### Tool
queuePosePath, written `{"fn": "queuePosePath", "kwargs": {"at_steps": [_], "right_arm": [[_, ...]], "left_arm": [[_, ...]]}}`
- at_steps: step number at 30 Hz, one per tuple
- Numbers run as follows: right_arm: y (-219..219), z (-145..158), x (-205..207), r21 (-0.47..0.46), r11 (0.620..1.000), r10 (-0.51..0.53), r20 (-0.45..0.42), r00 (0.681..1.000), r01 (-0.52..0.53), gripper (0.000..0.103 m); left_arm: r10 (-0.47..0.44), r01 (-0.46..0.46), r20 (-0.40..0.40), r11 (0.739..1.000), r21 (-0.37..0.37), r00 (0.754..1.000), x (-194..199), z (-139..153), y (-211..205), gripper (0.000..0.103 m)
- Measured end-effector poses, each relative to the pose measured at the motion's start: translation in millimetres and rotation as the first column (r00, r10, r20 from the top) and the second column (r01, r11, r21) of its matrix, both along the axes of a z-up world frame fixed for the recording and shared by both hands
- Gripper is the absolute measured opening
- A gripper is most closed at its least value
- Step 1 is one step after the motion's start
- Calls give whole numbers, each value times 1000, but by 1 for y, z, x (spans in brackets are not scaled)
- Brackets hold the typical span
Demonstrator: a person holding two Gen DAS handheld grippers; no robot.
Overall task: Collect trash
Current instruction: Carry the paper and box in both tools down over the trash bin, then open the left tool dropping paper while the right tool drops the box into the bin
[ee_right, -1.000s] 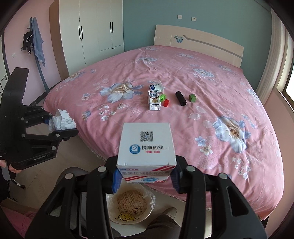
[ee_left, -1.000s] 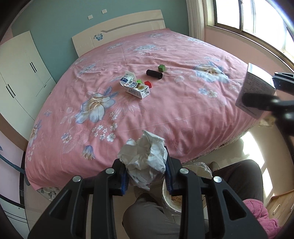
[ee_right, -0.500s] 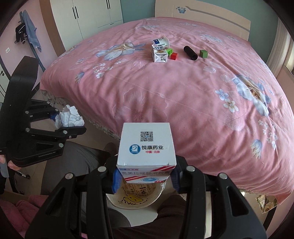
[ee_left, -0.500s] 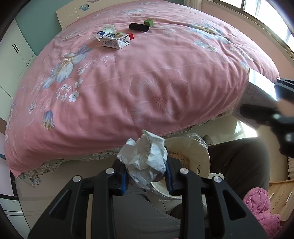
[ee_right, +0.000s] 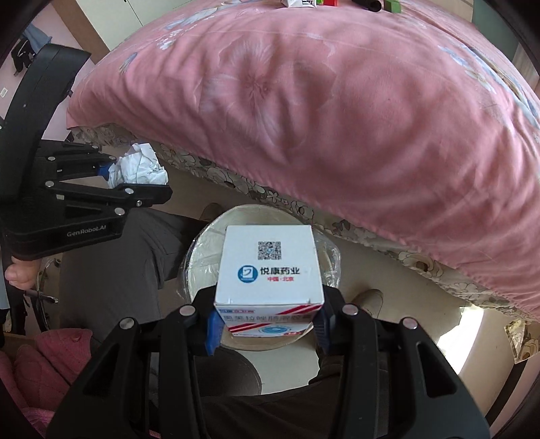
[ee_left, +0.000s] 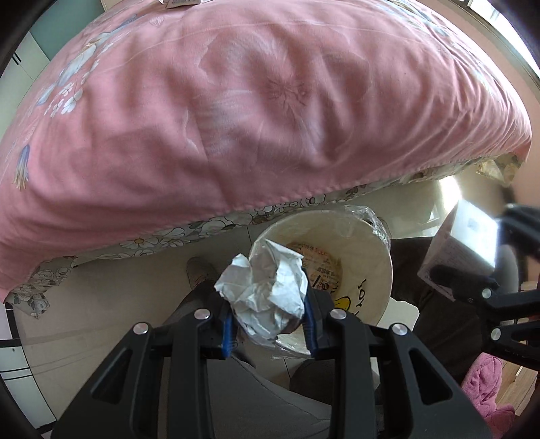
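My left gripper (ee_left: 268, 324) is shut on a crumpled white paper ball (ee_left: 265, 292), held just above the near-left rim of a cream paper bin (ee_left: 374, 270) on the floor by the bed. My right gripper (ee_right: 266, 326) is shut on a white medicine box (ee_right: 268, 266) with a QR code and blue logo, held directly over the same bin (ee_right: 202, 256). The left gripper with the paper (ee_right: 138, 167) shows at the left of the right wrist view. The box (ee_left: 462, 246) shows at the right of the left wrist view.
The pink floral bed (ee_left: 236, 101) overhangs just behind the bin. A milk carton (ee_right: 298, 2), coloured blocks and a black cylinder lie at its far side. My legs in grey trousers (ee_right: 111, 270) flank the bin. Pink cloth (ee_left: 482, 378) lies lower right.
Both grippers have dropped lower and tilted down toward the bin, each still holding its item. The bin now fills more of both views and the bed top has slid out of sight.
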State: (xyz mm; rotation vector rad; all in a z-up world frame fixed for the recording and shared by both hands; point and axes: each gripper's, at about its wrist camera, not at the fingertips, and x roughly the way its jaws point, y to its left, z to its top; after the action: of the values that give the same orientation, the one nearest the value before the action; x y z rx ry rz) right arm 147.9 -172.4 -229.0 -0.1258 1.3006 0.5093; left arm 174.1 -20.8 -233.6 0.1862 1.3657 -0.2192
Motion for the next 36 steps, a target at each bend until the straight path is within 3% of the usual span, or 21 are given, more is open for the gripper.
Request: {"fn": "queuePosePath", "kwargs": {"at_steps": [10,15,18,36], "right_arm": [[8,-77,-5,-8,1000,-22,-166,986,21,44],[17,-113,-7,-28,999,-25,-237,971,19,44],[23,-133,-7,-21,999,-42,-280,959,38,44],[35,-208,8,-53,991,-135,-427,894,124,44]], "left_arm": [[23,-24,-143,1000,-6,989,9,-73,-5,34],[36,-37,-212,999,0,977,15,-108,-7,34],[50,-60,-262,998,-33,964,19,-126,-8,34],[123,-171,-438,983,-71,890,42,-202,-17,34]]}}
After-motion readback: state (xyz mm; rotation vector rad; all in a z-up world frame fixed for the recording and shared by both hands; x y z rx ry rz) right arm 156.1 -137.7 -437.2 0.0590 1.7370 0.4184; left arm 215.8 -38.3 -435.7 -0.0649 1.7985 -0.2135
